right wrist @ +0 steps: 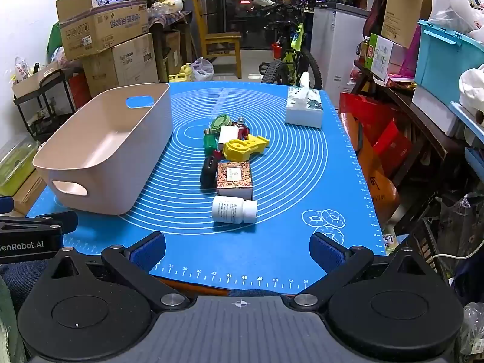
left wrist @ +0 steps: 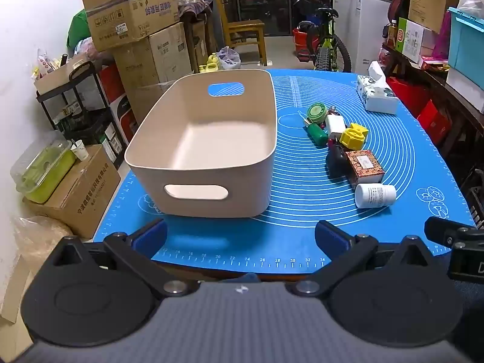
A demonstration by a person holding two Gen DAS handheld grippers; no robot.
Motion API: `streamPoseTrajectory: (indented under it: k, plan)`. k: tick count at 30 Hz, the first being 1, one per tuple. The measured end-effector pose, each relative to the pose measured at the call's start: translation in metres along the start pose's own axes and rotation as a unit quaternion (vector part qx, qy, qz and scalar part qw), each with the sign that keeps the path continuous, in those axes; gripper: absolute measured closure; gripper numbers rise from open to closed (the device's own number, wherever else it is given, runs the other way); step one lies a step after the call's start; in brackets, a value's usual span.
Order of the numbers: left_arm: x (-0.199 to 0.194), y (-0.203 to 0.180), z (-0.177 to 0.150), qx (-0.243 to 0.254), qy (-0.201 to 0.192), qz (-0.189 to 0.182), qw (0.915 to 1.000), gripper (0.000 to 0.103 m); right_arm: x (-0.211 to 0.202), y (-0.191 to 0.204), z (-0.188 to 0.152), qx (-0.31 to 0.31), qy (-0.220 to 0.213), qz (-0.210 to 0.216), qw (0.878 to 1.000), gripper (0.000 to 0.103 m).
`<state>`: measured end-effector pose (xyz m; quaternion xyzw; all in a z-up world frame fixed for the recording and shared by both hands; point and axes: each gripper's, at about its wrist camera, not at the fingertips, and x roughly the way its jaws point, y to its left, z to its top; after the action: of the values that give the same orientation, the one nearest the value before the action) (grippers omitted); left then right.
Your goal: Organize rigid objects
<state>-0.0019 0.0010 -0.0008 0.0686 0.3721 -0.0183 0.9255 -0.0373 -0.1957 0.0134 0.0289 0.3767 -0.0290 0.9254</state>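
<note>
An empty beige bin (left wrist: 208,199) (right wrist: 99,187) stands on the left of the blue mat (left wrist: 302,236) (right wrist: 302,181). To its right lies a cluster of small objects: a white pill bottle (left wrist: 375,195) (right wrist: 234,209) on its side, a patterned box (left wrist: 364,167) (right wrist: 234,178), a black object (left wrist: 335,160) (right wrist: 208,168), a yellow tool (left wrist: 354,135) (right wrist: 243,148), a green bottle (left wrist: 317,133) (right wrist: 209,142), a white block (left wrist: 335,124) (right wrist: 228,134) and a green round tin (left wrist: 317,112) (right wrist: 220,122). My left gripper (left wrist: 240,237) is open before the bin. My right gripper (right wrist: 237,251) is open before the pill bottle.
A tissue box (left wrist: 376,95) (right wrist: 304,107) stands at the mat's far right. Stacked cardboard boxes (left wrist: 145,48) and a black cart (left wrist: 75,103) line the left side. Red bags (right wrist: 384,142) and shelves crowd the right. A bicycle (left wrist: 328,45) and wooden chair (left wrist: 245,30) stand behind.
</note>
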Motion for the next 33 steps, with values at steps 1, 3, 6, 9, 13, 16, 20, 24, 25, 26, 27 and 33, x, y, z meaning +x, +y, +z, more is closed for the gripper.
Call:
streamPoseTrajectory:
  k: [1,3,6,9,13,16,20,24,25,26,27,33]
  plan:
    - [-0.0001,0.0001,-0.0002,0.000,0.000,0.000,1.0000,0.000,0.0000,-0.0002,0.0000,0.001,0.000,0.001,1.000,0.002]
    - [-0.0016,0.0026,0.0003,0.001,-0.001,0.000,1.0000,0.000,0.0000,0.0000,0.0000,0.000,0.000,0.000,1.000,0.002]
    - [-0.0026,0.0042,-0.0008,0.001,-0.001,-0.002,1.0000,0.000,-0.0001,-0.0001,0.0000,0.000,0.000,0.000,1.000,0.002]
    - [-0.0013,0.0006,0.0008,0.002,-0.001,0.000,1.0000,0.000,-0.0001,0.0001,-0.0001,0.000,0.000,0.000,1.000,0.002]
    - [-0.0016,0.0012,0.0003,0.003,-0.002,0.001,1.0000,0.000,-0.0002,0.0003,-0.0002,0.000,0.000,0.000,1.000,0.002]
    - [-0.0016,-0.0006,0.0003,0.004,-0.003,0.003,1.0000,0.000,-0.0003,0.0000,-0.0001,0.000,-0.001,0.000,1.000,0.002]
    - [-0.0015,-0.0009,0.0004,0.004,-0.003,0.003,1.0000,0.000,-0.0003,0.0004,-0.0002,-0.001,-0.001,-0.001,1.000,0.002]
    - [-0.0015,-0.0012,0.0003,0.004,-0.003,0.003,1.0000,0.000,-0.0004,0.0004,-0.0002,-0.001,-0.001,-0.001,1.000,0.002]
    - [-0.0016,-0.0012,0.0002,0.004,-0.003,0.003,1.0000,0.000,-0.0004,0.0004,-0.0001,-0.001,-0.001,-0.001,1.000,0.002]
    - [-0.0017,-0.0013,0.0001,0.004,-0.003,0.003,1.0000,0.000,-0.0005,0.0006,-0.0001,-0.001,-0.001,-0.001,1.000,0.002]
    - [-0.0015,-0.0010,0.0002,0.004,-0.003,0.003,1.0000,0.000,-0.0005,0.0007,-0.0001,-0.001,-0.001,-0.001,1.000,0.002]
    - [-0.0016,-0.0007,0.0003,0.004,-0.003,0.003,1.0000,0.000,-0.0007,0.0008,-0.0001,-0.002,-0.001,-0.001,1.000,0.002]
